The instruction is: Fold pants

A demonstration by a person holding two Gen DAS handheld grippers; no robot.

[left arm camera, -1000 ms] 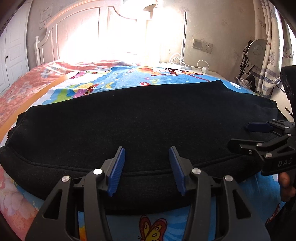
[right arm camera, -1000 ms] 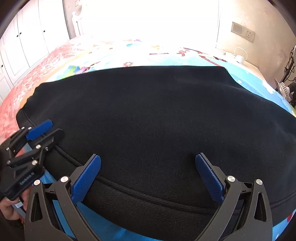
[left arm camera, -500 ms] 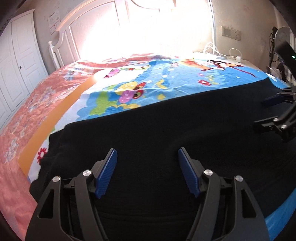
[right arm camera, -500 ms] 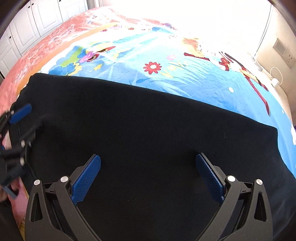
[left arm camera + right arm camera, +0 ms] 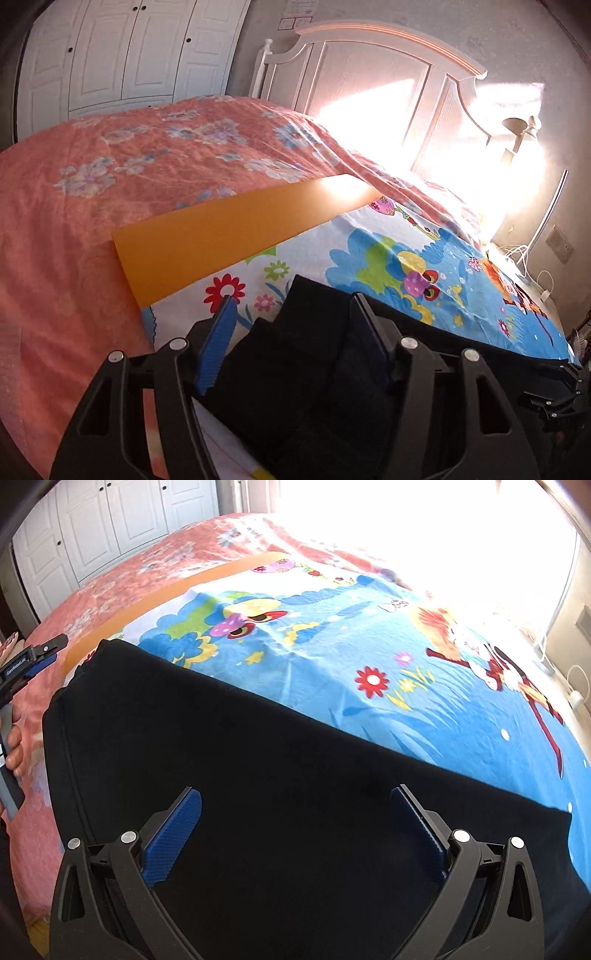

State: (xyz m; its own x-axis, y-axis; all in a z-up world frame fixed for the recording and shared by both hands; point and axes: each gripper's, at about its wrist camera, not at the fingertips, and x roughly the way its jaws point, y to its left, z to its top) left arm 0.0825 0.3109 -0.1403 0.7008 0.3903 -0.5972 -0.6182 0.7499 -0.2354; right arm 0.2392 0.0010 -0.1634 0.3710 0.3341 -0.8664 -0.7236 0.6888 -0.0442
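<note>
Black pants [image 5: 295, 760] lie flat and folded across the cartoon bedsheet [image 5: 369, 646]. In the left wrist view their left end [image 5: 295, 369] shows as stepped layers with a square corner. My left gripper [image 5: 291, 306] hangs over that corner with the fabric between its blue pads [image 5: 218, 343]; its jaws are closing, and a gap remains at the left pad. My right gripper [image 5: 295, 797] stands wide open just above the middle of the pants, gripping nothing. The left gripper [image 5: 33, 657] also appears at the left edge of the right wrist view, with a hand [image 5: 16, 749] holding it.
An orange band [image 5: 229, 236] edges the sheet, and a pink floral cover [image 5: 92, 184] spreads to the left. A white headboard [image 5: 369, 81] and white wardrobe doors [image 5: 129, 51] stand behind. Wall sockets and white cables [image 5: 572, 686] sit at the right.
My left gripper swept left along the pants to their left end and rolled; the corner now lies between its jaws. The right gripper shifted over the pants, still wide open.
</note>
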